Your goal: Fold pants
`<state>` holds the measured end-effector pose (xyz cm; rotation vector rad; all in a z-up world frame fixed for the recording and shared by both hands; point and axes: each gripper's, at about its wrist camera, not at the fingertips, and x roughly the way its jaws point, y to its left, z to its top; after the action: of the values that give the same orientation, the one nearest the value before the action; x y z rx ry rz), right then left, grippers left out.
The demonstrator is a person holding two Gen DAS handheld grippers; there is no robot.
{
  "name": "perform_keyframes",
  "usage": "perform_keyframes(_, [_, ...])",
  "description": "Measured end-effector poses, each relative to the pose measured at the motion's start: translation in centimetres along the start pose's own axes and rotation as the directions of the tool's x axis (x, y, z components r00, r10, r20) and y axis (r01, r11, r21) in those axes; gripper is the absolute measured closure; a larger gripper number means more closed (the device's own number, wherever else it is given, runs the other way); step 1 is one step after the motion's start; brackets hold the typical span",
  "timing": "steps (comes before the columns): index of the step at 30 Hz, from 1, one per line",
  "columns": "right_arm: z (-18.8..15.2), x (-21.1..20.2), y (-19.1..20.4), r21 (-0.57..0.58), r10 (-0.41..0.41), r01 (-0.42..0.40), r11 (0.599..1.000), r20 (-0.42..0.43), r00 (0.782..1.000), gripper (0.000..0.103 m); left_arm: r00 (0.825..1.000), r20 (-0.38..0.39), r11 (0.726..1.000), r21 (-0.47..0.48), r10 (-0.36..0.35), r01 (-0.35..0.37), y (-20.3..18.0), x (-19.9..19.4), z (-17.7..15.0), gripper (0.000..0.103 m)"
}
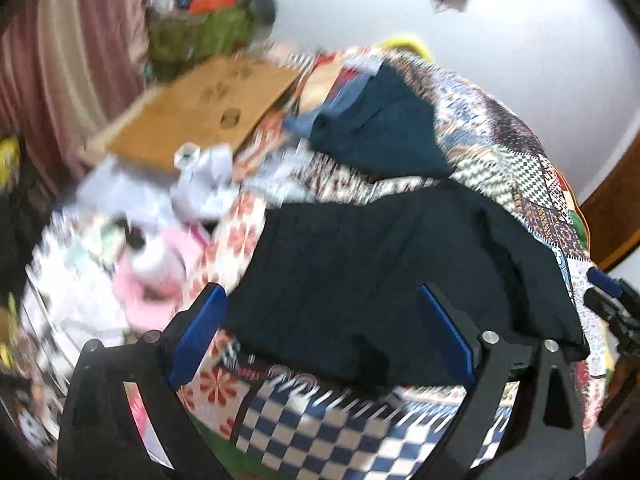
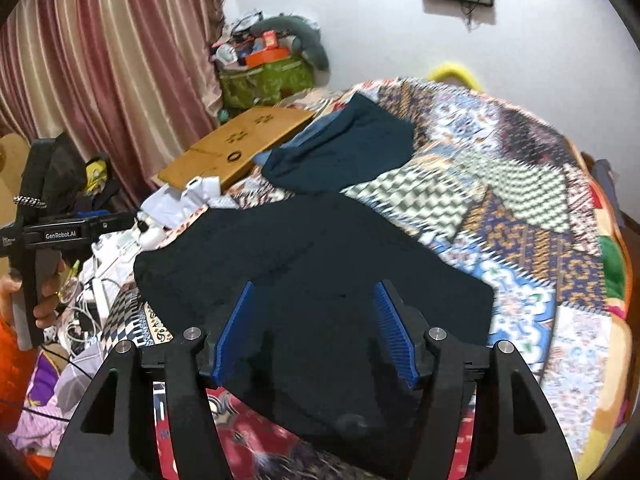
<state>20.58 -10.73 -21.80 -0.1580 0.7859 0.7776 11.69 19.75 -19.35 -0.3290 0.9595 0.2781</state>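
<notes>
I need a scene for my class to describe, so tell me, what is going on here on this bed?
A person is folding clothes with handheld tongs, one pair in each hand. The black pants lie spread on the patchwork quilt. Both the left tongs and the right tongs are open above the pants, and neither holds any cloth. A dark teal garment lies beyond the pants, beside a wooden board. White clutter and cables sit at the bed's left edge.

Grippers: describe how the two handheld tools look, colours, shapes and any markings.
Both are black frames with forked arms joined by silver round bolts. Each carries two flat blue ribbed pads. The left gripper matches the right gripper. In the right view its black handle reads GenRobot.AI in white.
</notes>
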Motion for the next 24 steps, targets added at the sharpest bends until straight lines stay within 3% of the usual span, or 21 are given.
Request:
perform_keyframes(6, [-1.2, 3.3, 1.0, -0.020, -0.018, 0.016, 1.000, -0.086, 0.996, 0.045, 0.984, -0.147, 0.984, -0.159, -0.103, 0.079, 3.2, 3.4, -2.5, 0.007])
perform_keyframes(12, [-1.5, 3.3, 1.2, -0.036, -0.021, 0.017, 0.999, -0.103, 0.994, 0.045, 0.934, -0.221, 0.934, -0.287, -0.280, 0.212, 3.7, 5.7, -4.5, 0.006])
perform_keyframes(14, [-1.5, 3.4, 1.4, -0.044, -0.025, 0.020, 0.999, -0.105, 0.994, 0.044, 0.915, -0.221, 0.909, -0.328, -0.337, 0.256, 3.9, 6.3, -4.7, 0.006])
perform_keyframes(17, [-1.6, 3.5, 1.4, -0.037, -0.018, 0.015, 0.999, -0.105, 0.994, 0.044, 0.877, -0.195, 0.842, -0.429, -0.439, 0.326, 4.9, 7.5, -4.9, 0.002])
perform_keyframes(19, [-1.7, 3.6, 1.4, -0.026, -0.011, 0.008, 1.000, -0.105, 0.994, 0.044, 0.860, -0.180, 0.813, -0.462, -0.478, 0.355, 5.5, 8.2, -4.8, 0.001])
perform_keyframes(22, [-1.7, 3.6, 1.4, -0.020, -0.008, 0.006, 1.000, -0.101, 0.995, 0.043, 0.852, -0.162, 0.793, -0.483, -0.498, 0.372, 6.0, 9.2, -4.2, 0.001])
perform_keyframes(24, [-1.7, 3.6, 1.4, -0.017, -0.005, 0.004, 1.000, -0.099, 0.995, 0.043, 0.859, -0.151, 0.788, -0.498, -0.489, 0.361, 6.2, 9.9, -3.6, 0.005])
